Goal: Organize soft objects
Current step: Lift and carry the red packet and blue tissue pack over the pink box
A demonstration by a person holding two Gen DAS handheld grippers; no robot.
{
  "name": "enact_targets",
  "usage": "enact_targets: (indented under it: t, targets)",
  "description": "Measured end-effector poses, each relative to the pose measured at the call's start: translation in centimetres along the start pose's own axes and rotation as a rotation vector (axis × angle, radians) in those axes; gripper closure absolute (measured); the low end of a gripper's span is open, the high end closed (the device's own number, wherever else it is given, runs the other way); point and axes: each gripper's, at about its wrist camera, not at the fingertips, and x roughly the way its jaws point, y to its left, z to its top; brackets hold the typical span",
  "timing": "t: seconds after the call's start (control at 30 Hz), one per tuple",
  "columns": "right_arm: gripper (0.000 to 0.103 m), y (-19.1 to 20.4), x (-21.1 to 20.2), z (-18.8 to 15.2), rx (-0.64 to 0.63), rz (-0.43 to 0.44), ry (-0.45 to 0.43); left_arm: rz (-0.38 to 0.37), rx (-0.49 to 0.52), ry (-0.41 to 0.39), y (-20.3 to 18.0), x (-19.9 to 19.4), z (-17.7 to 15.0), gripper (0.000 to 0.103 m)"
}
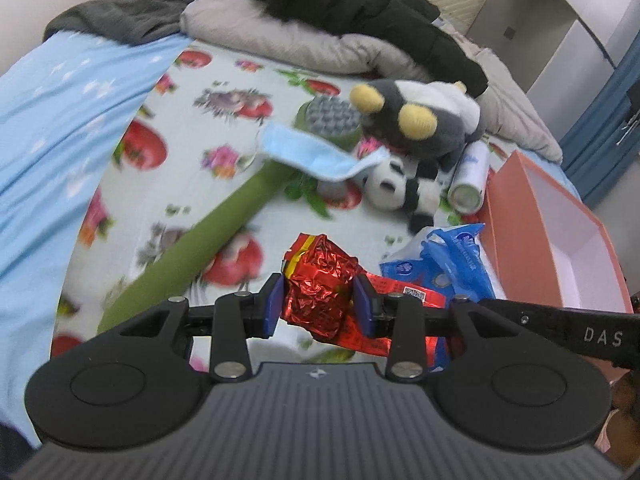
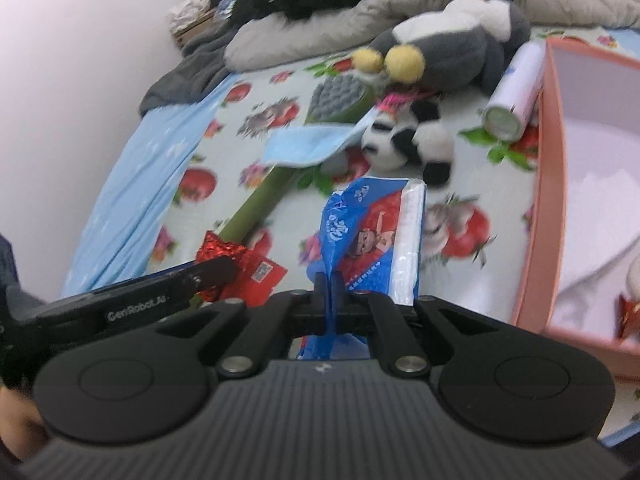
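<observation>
From the left wrist, you are holding the left gripper (image 1: 319, 306) partly closed on a crumpled red foil packet (image 1: 320, 280), its blue pads (image 1: 276, 304) pressing on either side. You are gripping it by its bulky middle, probably so that the slippery foil is not sliding out as you carry it above the flowered bedsheet (image 1: 224, 92). The pink box (image 1: 524, 208) is lying open at the right, which looks like where the goods are going. Waiting beyond are the green massage stick (image 1: 224, 224), the blue face mask (image 1: 316, 156), the small panda toy (image 1: 396, 188), the grey plush toy (image 1: 420, 120) and a white spray can (image 1: 472, 180).

From the right wrist, you are keeping the right gripper (image 2: 329, 300) pinched fully shut on the loose blue edge of the tissue pack (image 2: 376, 232). You are taking it by that thin flap, I judge, because the pack's body is too wide for the jaws. The pack is hanging just left of the pink box (image 2: 552, 184), whose white lining is already holding a small red-wrapped item (image 2: 628, 316). The left gripper's packet (image 2: 224, 252) is showing beside it.
</observation>
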Motion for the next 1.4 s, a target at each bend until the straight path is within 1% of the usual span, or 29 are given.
enact_targets:
  t: [0.17,0.3,0.43,0.47,0.53,0.57,0.63,0.73,0.8,0.93,1.03,1.1,1.2,1.23,1.27,1.3,1.37,1.4]
  targets:
    - [0.098,0.2,0.1,-2.9,-0.014,0.051,0.042,0.019,-0.037,0.037,0.8,-0.3,-2.8,0.060]
    - [0.096,0.2,1.4,-4.9,-0.047,0.029,0.084,0.026,-0.038,0.049,0.9,-0.2,-3.7,0.060]
    - [0.094,-0.3,1.8,-6.0,-0.058,0.018,0.098,0.028,-0.035,0.048,0.9,-0.5,-4.1,0.060]
    - [0.091,-0.3,1.9,-6.1,-0.063,0.016,0.100,0.030,-0.034,0.048,0.9,-0.5,-4.2,0.060]
    - [0.078,-0.5,1.9,-6.3,-0.062,0.011,0.105,0.030,-0.034,0.047,0.9,-0.6,-4.2,0.060]
    - [0.062,-0.6,1.9,-6.4,-0.059,0.011,0.109,0.031,-0.033,0.048,0.9,-0.6,-4.2,0.060]
    - [0.050,-0.8,1.9,-6.5,-0.054,0.006,0.114,0.035,-0.032,0.047,0.9,-0.7,-4.2,0.060]
    - [0.051,-0.7,1.5,-7.0,-0.063,-0.027,0.065,0.038,-0.037,0.049,1.2,-0.9,-4.4,0.060]
    - [0.051,-0.4,1.4,-7.2,-0.087,-0.044,0.047,0.044,-0.037,0.050,1.3,-1.0,-4.4,0.060]
    - [0.051,-0.2,2.0,-7.7,-0.090,-0.047,0.043,0.053,-0.040,0.052,1.5,-1.4,-4.6,0.060]
    - [0.052,0.5,3.1,-8.2,-0.136,-0.100,0.031,0.069,-0.048,0.061,1.5,-1.8,-4.7,0.059]
    - [0.053,0.7,4.0,-8.4,-0.153,-0.089,0.047,0.073,-0.051,0.062,1.5,-2.0,-4.9,0.059]
    - [0.055,1.0,4.7,-8.5,-0.188,-0.095,0.026,0.078,-0.057,0.062,1.5,-2.3,-5.1,0.059]
    - [0.058,0.9,4.9,-8.5,-0.190,-0.102,0.019,0.077,-0.061,0.062,1.6,-2.4,-5.2,0.059]
    - [0.066,1.0,5.0,-8.4,-0.190,-0.109,0.014,0.077,-0.064,0.062,1.6,-2.5,-5.2,0.059]
    - [0.070,0.8,5.1,-8.3,-0.184,-0.113,0.010,0.077,-0.065,0.060,1.5,-2.5,-5.2,0.059]
    - [0.083,0.5,5.2,-8.1,-0.159,-0.102,0.005,0.077,-0.064,0.058,1.5,-2.6,-5.3,0.059]
    - [0.086,0.3,5.2,-8.0,-0.150,-0.107,0.005,0.076,-0.065,0.058,1.5,-2.6,-5.2,0.059]
